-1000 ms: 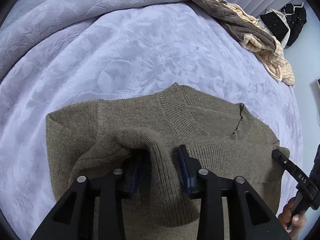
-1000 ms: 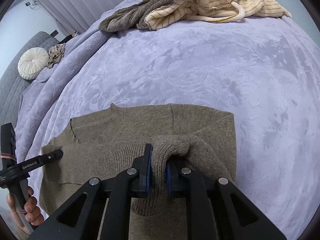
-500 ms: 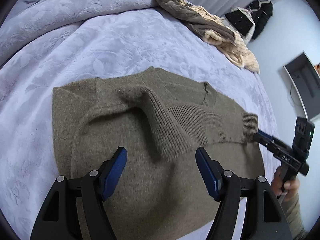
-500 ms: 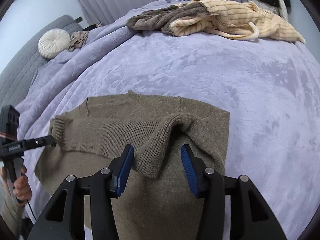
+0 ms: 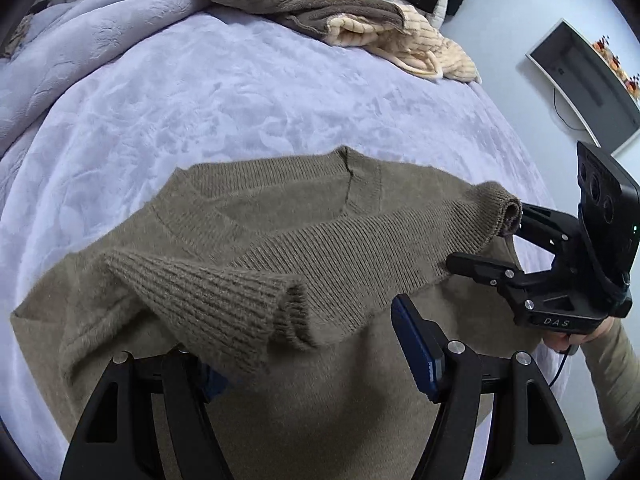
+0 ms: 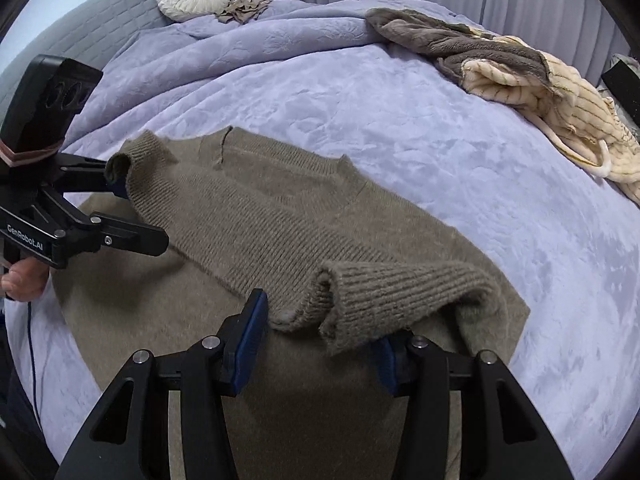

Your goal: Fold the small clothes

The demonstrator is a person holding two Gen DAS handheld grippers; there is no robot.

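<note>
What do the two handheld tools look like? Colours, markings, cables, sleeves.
Both are black frames with silver screw heads and blue pads. Left tool: white "GenRobot.AI" lettering, camera block wrapped in a pinkish band, dark cable. Right tool: "DAS" lettering, a green light on its camera block, thin black cable, beige sleeve behind it.

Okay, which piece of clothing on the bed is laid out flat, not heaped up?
The olive-brown knit sweater near both hand-held grippers; the brown and cream striped garments lie bunched at the far edge.
</note>
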